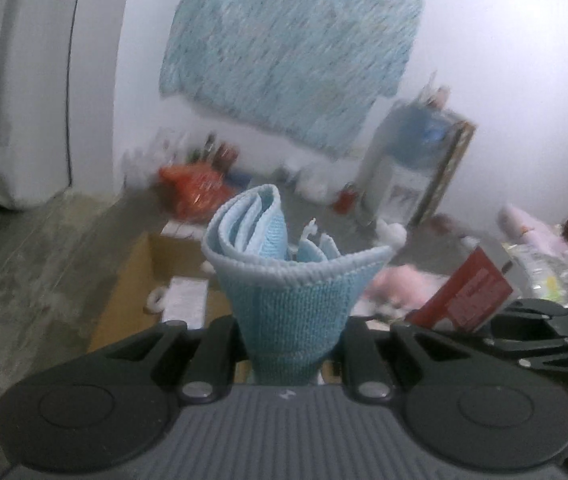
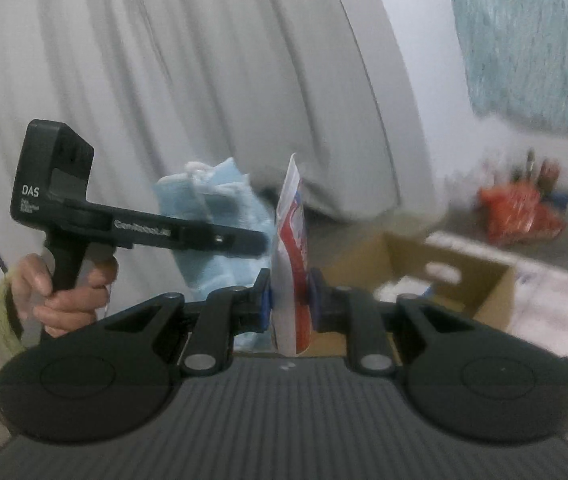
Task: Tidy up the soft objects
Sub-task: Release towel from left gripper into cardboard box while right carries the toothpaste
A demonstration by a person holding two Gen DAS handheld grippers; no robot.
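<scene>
Left hand-held gripper (image 1: 290, 344) clamps folded blue cloth (image 1: 284, 280) | right hand-held gripper (image 2: 290, 304) clamps red-white packet (image 2: 292, 248)

Folded cloth (image 1: 284, 292): between the left gripper (image 1: 290, 344) fingers, standing up. Flat packet (image 2: 292, 264): between the right gripper (image 2: 290, 300) fingers, right of the cloth. Cardboard box (image 2: 424, 272): on the floor beyond both. Bag (image 1: 193, 190): farther, against the wall.
</scene>
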